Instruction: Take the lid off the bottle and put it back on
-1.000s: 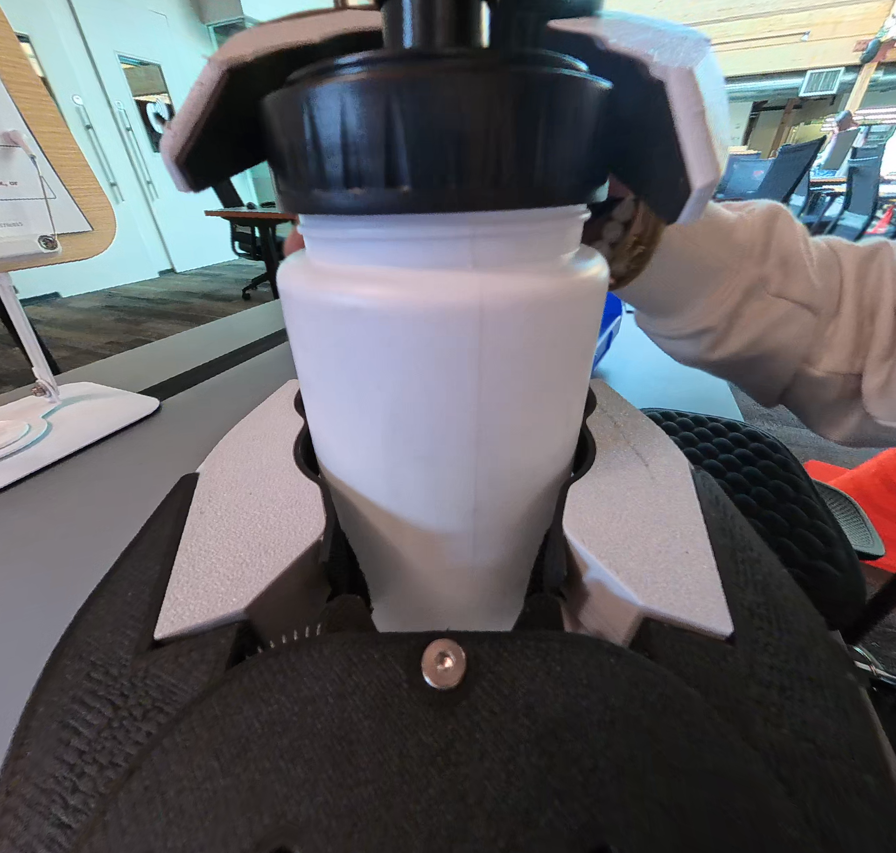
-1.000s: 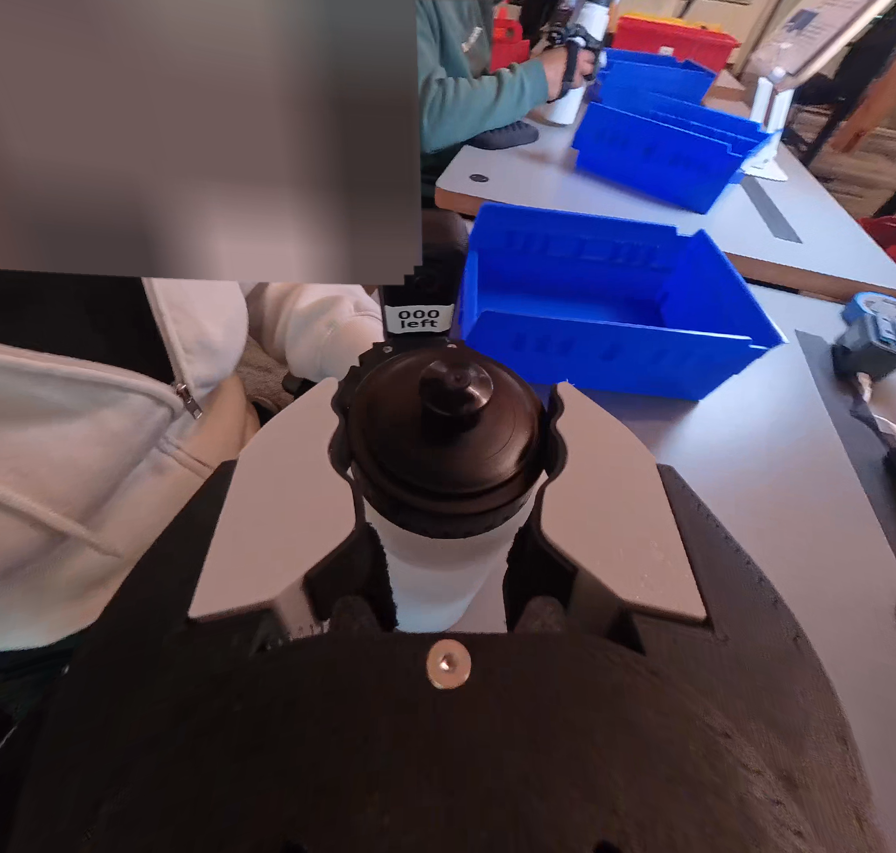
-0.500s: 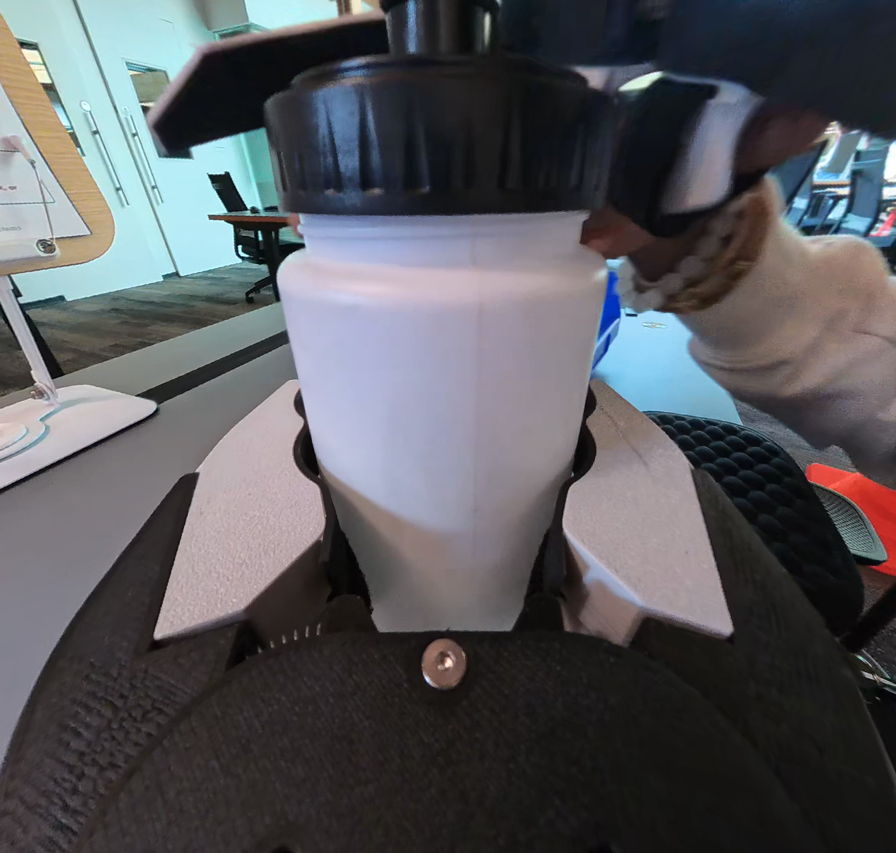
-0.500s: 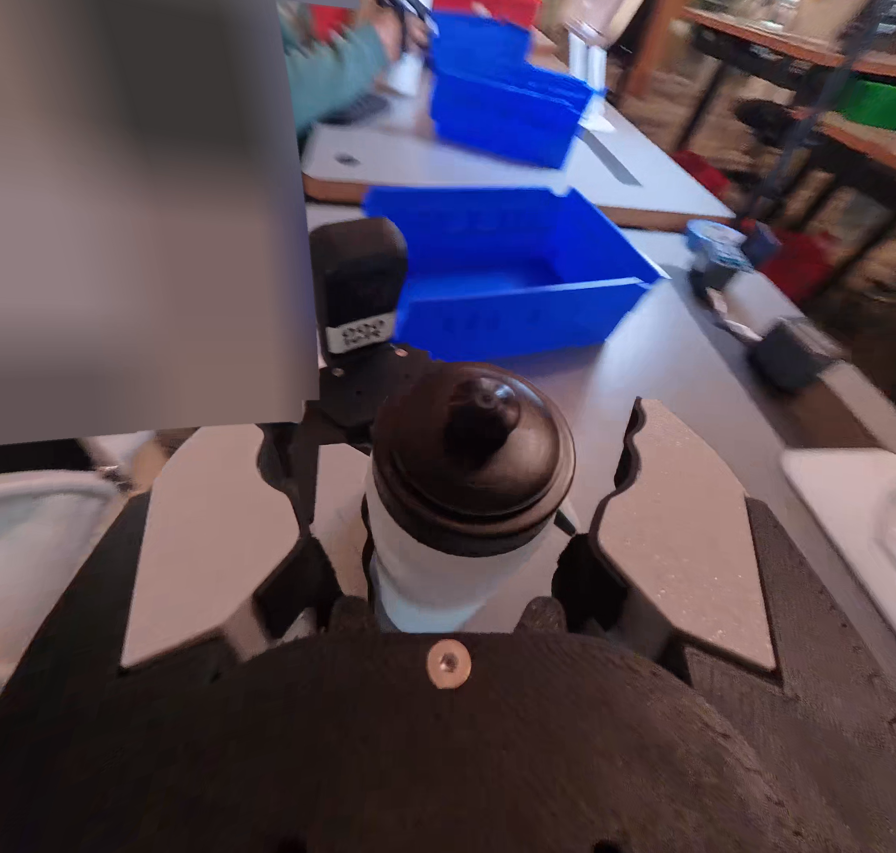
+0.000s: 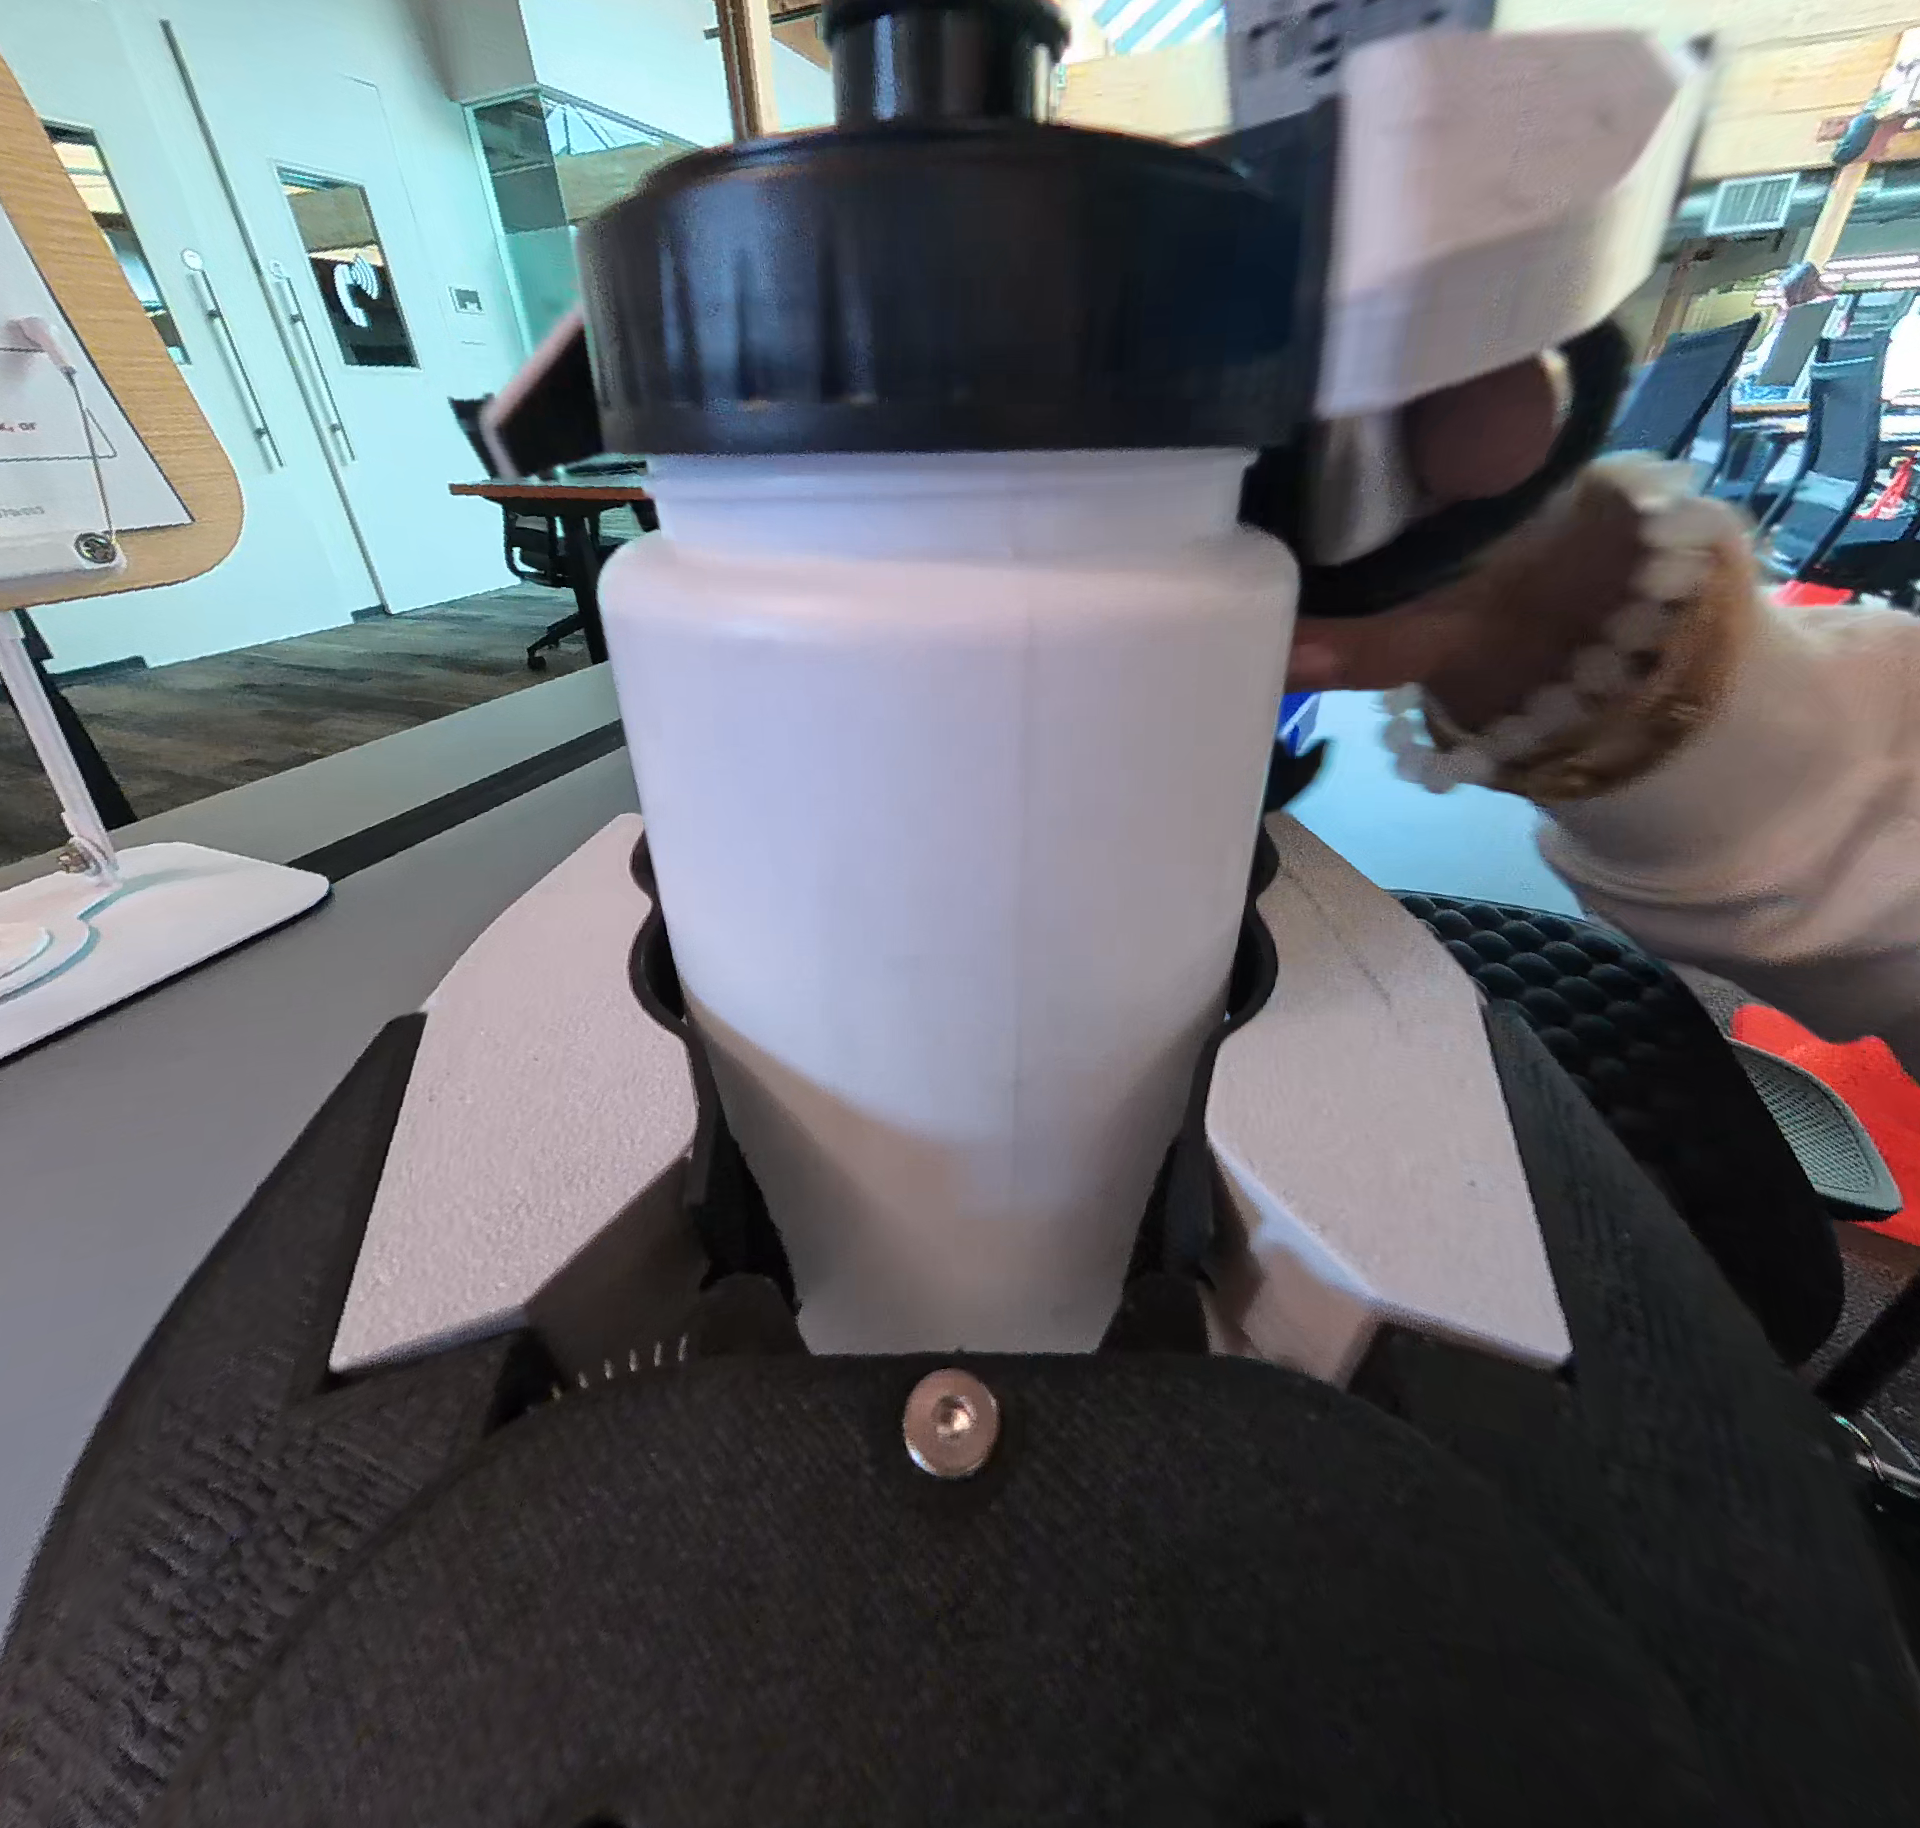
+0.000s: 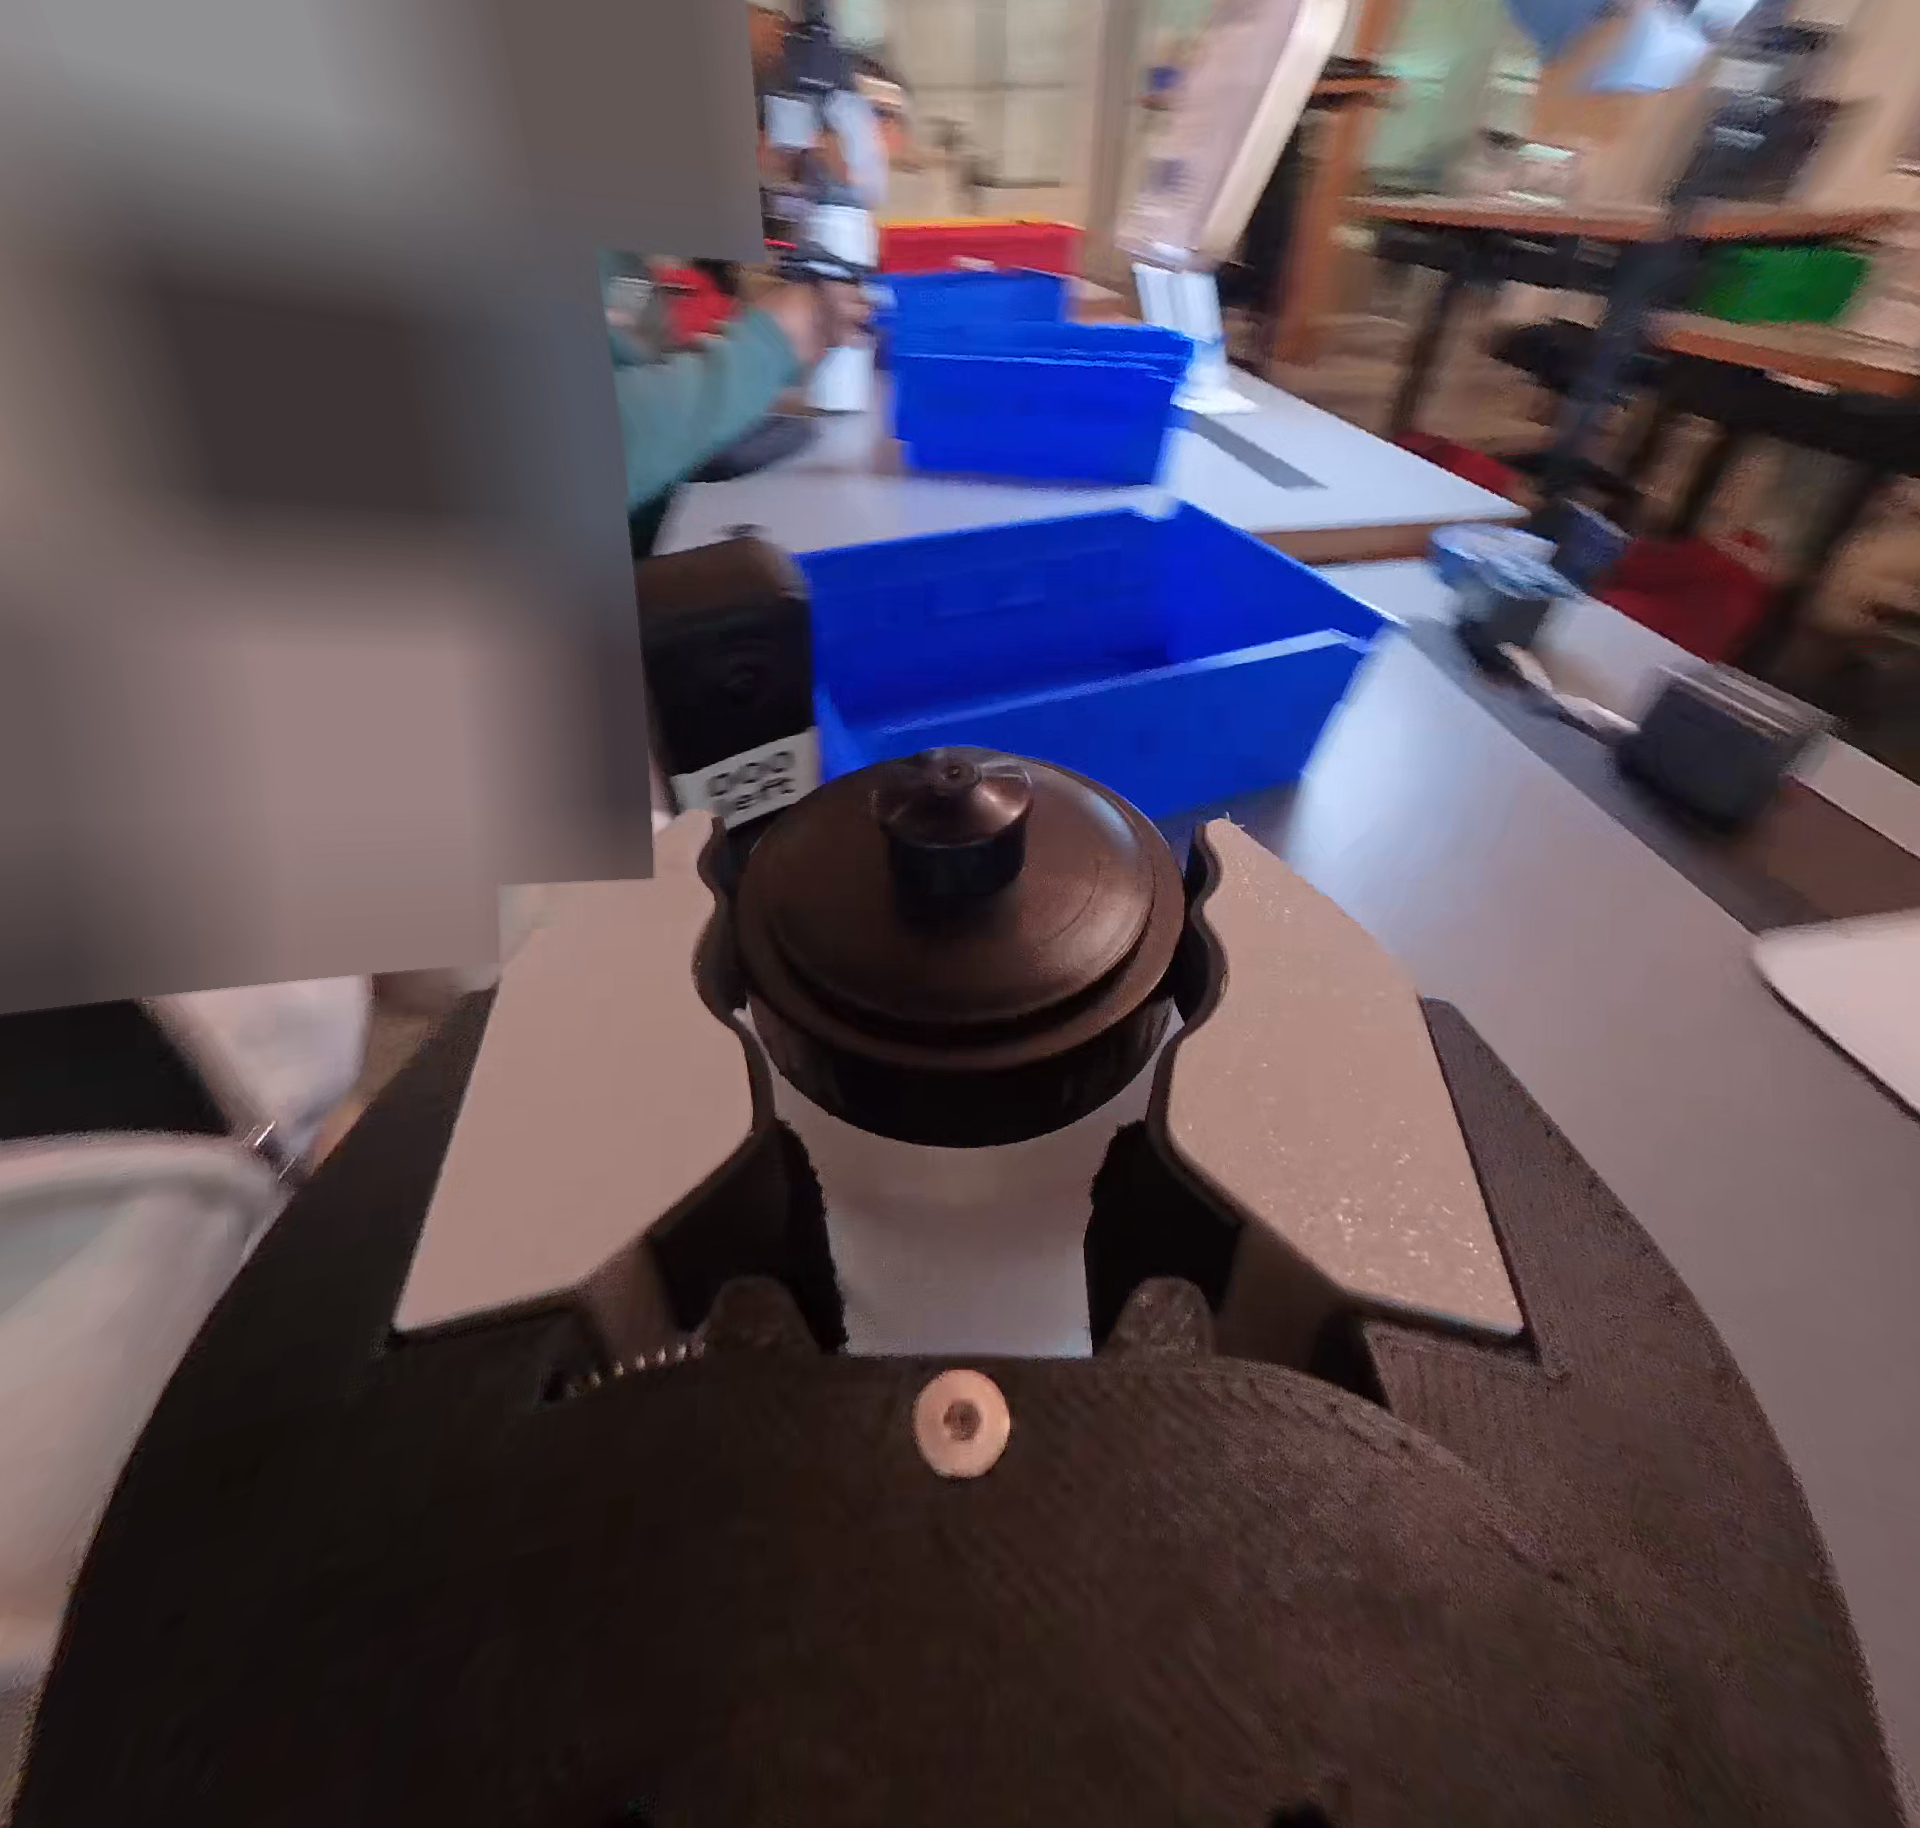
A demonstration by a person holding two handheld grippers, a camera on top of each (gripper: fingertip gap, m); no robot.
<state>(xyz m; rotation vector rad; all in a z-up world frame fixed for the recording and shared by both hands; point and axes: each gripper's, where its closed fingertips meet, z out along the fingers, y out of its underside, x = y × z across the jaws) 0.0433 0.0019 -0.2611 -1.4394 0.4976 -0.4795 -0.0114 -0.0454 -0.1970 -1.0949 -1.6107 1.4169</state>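
Since half a second ago, our right gripper (image 6: 951, 957) has closed its fingers back onto the ribbed black screw lid (image 6: 951, 947). Our left gripper (image 5: 951, 1030) clasps the white plastic bottle (image 5: 951, 843) upright above the grey table (image 5: 208, 1103). We judge we're unscrewing; next, another twist.

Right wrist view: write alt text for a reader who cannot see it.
The right tongs are closed around the round black plastic lid, which sits on a white plastic bottle. Behind them, an open blue plastic bin rests on a grey table; the background is blurred.
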